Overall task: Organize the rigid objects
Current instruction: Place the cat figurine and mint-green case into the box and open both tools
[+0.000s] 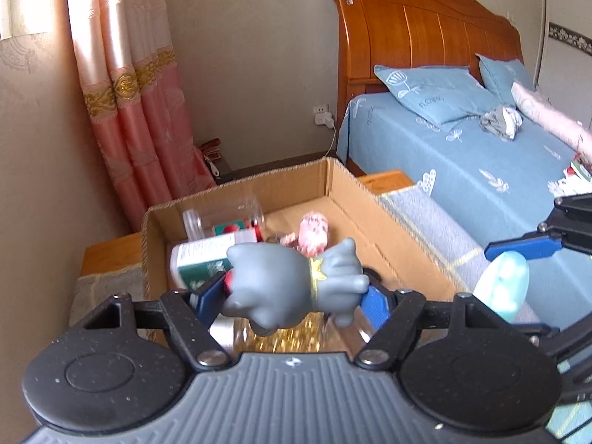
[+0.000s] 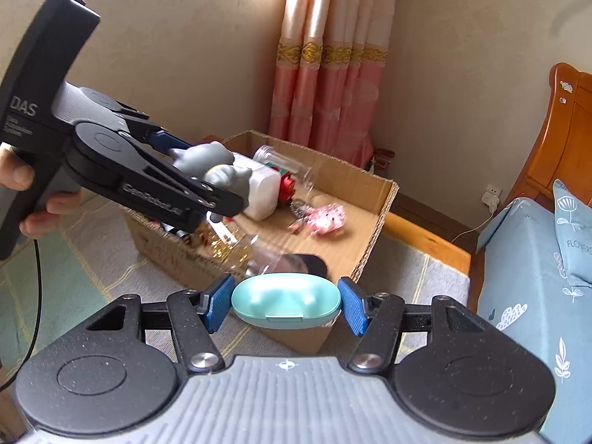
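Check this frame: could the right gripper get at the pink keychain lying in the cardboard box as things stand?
Probably not yet. The right gripper is shut on a teal case, so its jaws are full. The path looks free otherwise: the cardboard box is open-topped and the pink keychain lies uncovered.

The left gripper (image 1: 292, 296) angles downward above the cardboard box (image 1: 344, 188), blue pads clamped on a grey toy figure (image 1: 292, 285); a hand (image 2: 22, 185) grips its handle. The right gripper (image 2: 285, 303), beside the box, pinches a teal case (image 2: 285, 299).
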